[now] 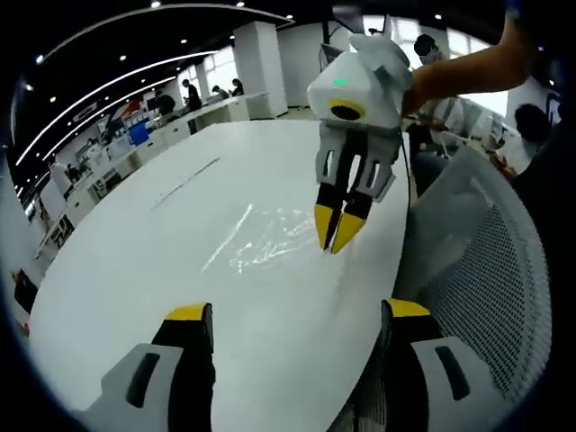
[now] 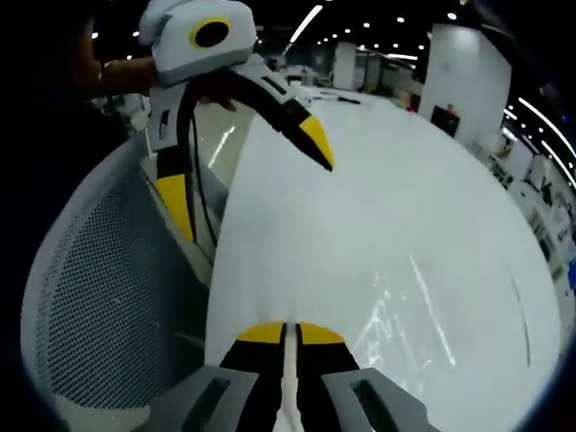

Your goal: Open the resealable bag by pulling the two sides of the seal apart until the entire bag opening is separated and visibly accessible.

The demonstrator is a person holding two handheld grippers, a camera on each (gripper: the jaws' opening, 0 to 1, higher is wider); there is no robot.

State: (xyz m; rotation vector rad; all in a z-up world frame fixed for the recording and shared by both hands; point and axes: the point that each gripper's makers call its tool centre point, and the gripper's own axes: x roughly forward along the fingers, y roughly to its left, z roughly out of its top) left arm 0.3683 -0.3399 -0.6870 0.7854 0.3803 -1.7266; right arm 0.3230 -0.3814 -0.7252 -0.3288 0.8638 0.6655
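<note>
Clear plastic, item one: the resealable bag is being shown lying flat on the white table. It is being seen as a patch of glints and creases toward the table's near edge, in both the left gripper view and the right gripper view. Whether its seal is parted cannot be told.

Item two: the left gripper is being held with its yellow-tipped jaws spread wide, nothing between them. It is being kept over the table edge, short of the bag. In the right gripper view it is being seen from the front, jaws likewise far apart, above the table's rim.

Item three: the right gripper is being held with its jaws pressed together, tips pointed down at the bag's right-hand side. In the right gripper view only a thin pale sliver is being shown between the two jaws. Whether the bag's edge is being caught there cannot be told. A bare arm is being seen behind this gripper.

Item four: a grey mesh chair is being shown just beside the table edge, below both grippers.

Item five: desks, a white pillar and several people are being shown well beyond the table, under strip lights.
</note>
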